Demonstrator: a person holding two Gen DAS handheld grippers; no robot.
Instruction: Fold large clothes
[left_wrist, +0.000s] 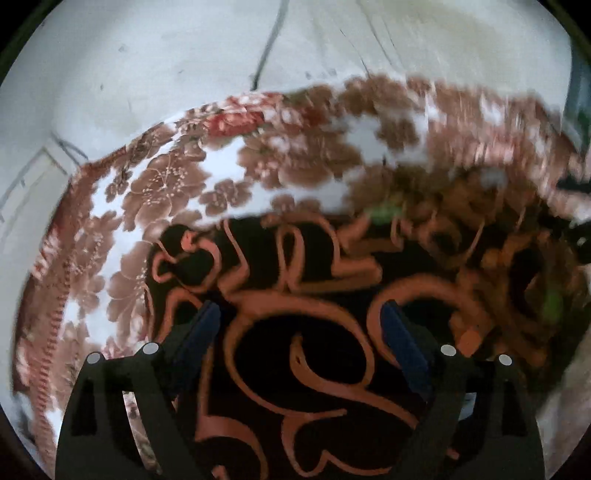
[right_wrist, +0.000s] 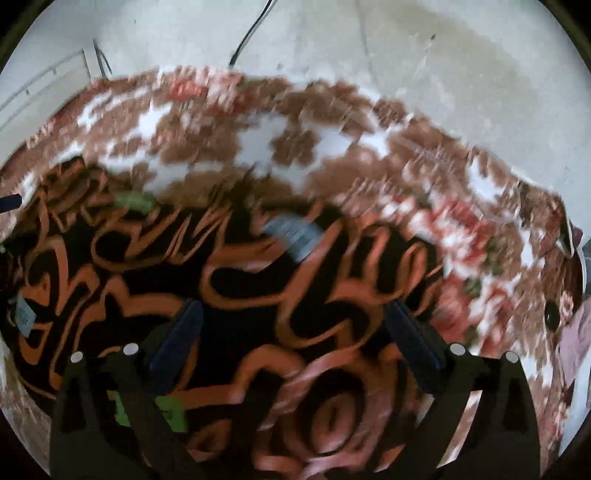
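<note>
A black garment with orange swirl print (left_wrist: 317, 332) lies spread on a white cloth printed with brown flowers (left_wrist: 173, 177). My left gripper (left_wrist: 301, 314) hangs over the garment, jaws wide apart, nothing between the blue pads (left_wrist: 402, 339). In the right wrist view the same black and orange garment (right_wrist: 258, 295) fills the lower half, with a grey label (right_wrist: 295, 236) and green patches (right_wrist: 133, 201) on it. My right gripper (right_wrist: 295, 314) is open above it, its fingers (right_wrist: 177, 339) apart and bare. The floral cloth (right_wrist: 332, 147) runs behind. Both views are blurred by motion.
Pale floor (left_wrist: 184, 55) lies beyond the cloth's far edge, with a dark cable (left_wrist: 266, 48) running across it. The cable (right_wrist: 247, 33) and floor also show in the right wrist view. A dark round object (right_wrist: 552, 314) sits at the cloth's right side.
</note>
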